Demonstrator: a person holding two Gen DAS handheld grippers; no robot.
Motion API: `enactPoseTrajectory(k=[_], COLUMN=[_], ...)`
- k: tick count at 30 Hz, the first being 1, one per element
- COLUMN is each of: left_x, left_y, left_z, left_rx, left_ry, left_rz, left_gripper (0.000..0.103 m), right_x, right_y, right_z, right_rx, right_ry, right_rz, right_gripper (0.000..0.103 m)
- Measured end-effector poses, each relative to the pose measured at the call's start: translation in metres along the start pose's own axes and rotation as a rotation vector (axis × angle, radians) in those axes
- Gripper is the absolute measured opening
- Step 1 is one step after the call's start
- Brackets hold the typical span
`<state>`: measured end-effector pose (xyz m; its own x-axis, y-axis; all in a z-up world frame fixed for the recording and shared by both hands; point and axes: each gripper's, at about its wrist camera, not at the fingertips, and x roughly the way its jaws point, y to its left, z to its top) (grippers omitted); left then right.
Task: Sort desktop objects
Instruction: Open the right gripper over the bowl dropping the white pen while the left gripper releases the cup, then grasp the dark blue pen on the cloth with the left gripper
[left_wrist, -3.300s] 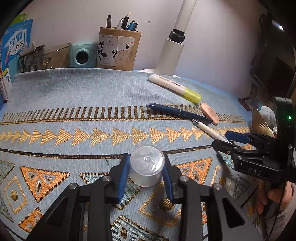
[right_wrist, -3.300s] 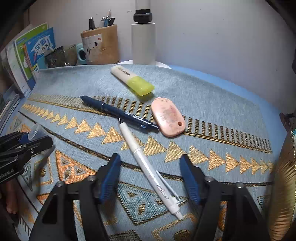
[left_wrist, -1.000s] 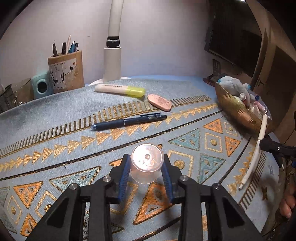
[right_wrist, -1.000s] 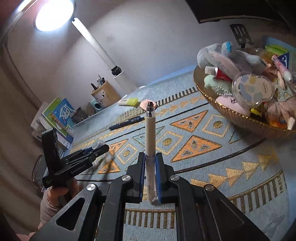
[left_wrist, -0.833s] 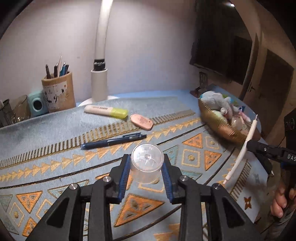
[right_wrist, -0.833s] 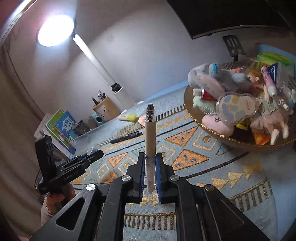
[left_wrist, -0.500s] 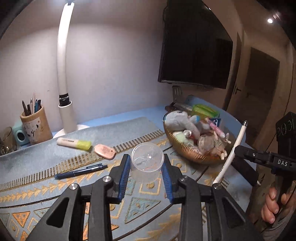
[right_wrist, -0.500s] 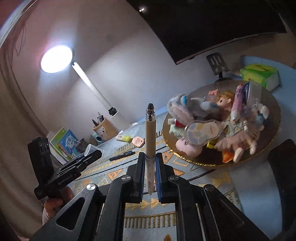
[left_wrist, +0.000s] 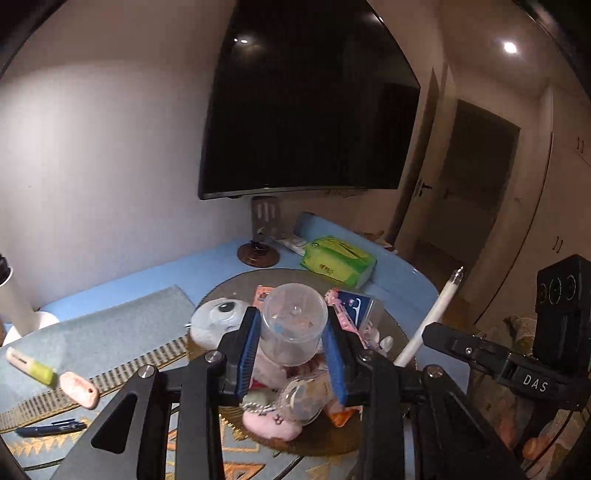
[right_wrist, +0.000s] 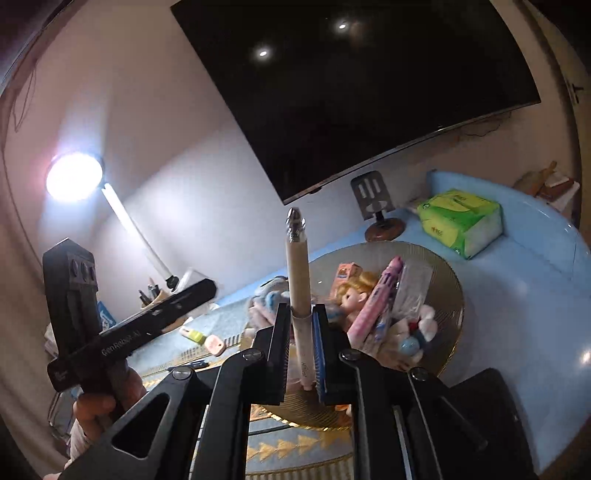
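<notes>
My left gripper (left_wrist: 291, 354) has its jaws pinching the clear cup (left_wrist: 293, 323) by its sides, mouth facing away, so nothing can drop in or out while it hangs above the bowl (left_wrist: 317, 439). My right gripper (right_wrist: 300, 350) clamps the pen (right_wrist: 298, 280) low on the barrel, upright, clear of the toys. Both loads are aloft, apparently over the bowl. Farther off on the bench, eraser (left_wrist: 78, 390), highlighter (left_wrist: 31, 365) and dark pen (left_wrist: 50, 430) lie unsorted.
</notes>
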<state>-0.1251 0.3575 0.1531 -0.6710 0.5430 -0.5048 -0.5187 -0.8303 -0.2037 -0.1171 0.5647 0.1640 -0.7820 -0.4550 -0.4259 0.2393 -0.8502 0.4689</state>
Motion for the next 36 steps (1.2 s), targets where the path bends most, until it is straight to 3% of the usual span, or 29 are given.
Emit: enactPoseTrajectory(k=[3,6,7,8,10,14,19,23,28,32,36], left_x=[0.026,0.044,0.05,0.052,0.044,0.017,-0.008,-0.043,-0.102,-0.151,-0.178], left_y=[-0.007,-0.006,-0.003,0.0,0.006,0.019,0.042,0.071,0.13,0.188,0.236], left_z=[0.0,-0.003,-0.005,-0.007,-0.014,-0.021,-0.035,-0.054,-0.084,-0.12,-0.149], left_rx=[-0.002,-0.033,-0.047,-0.061,-0.084,-0.1,-0.143,-0.186,-0.278,-0.347,-0.424], left_ry=[0.028,0.055,0.078,0.101,0.085,0.017,0.013,-0.008,-0.034,-0.024,0.021], left_rz=[-0.013,-0.012,-0.017,-0.021,-0.015,-0.017,0.027,0.098,0.225,0.371,0.446], left_gripper=[0.03,0.032,0.043,0.064,0.076,0.076,0.077,0.077,0.077,0.077,0.077], right_x=[0.016,0.034,0.039,0.04,0.036,0.02,0.006,0.001,0.006,0.037,0.082], right_y=[-0.002,0.0,-0.002,-0.005,-0.012,-0.012,0.014,0.048,0.093,0.123,0.155], right_z=[0.004,0.009,0.011,0.011,0.008,-0.005,-0.024,-0.034,-0.049,-0.081,-0.114], right_rx=[-0.015,-0.05,-0.048,-0.035,0.0,0.008,-0.027,-0.095,-0.179,-0.171,-0.246], right_ry=[0.025,0.024,0.031,0.036,0.021,-0.025,-0.031,-0.01,0.034,0.157,0.276], right_rz=[-0.001,-0.063,-0.083,-0.088,-0.065,-0.077,-0.008,0.048,0.118,0.219,0.22], right_gripper=[0.015,0.015,0.015,0.015,0.016,0.037,0.05,0.081,0.092,0.095,0.095])
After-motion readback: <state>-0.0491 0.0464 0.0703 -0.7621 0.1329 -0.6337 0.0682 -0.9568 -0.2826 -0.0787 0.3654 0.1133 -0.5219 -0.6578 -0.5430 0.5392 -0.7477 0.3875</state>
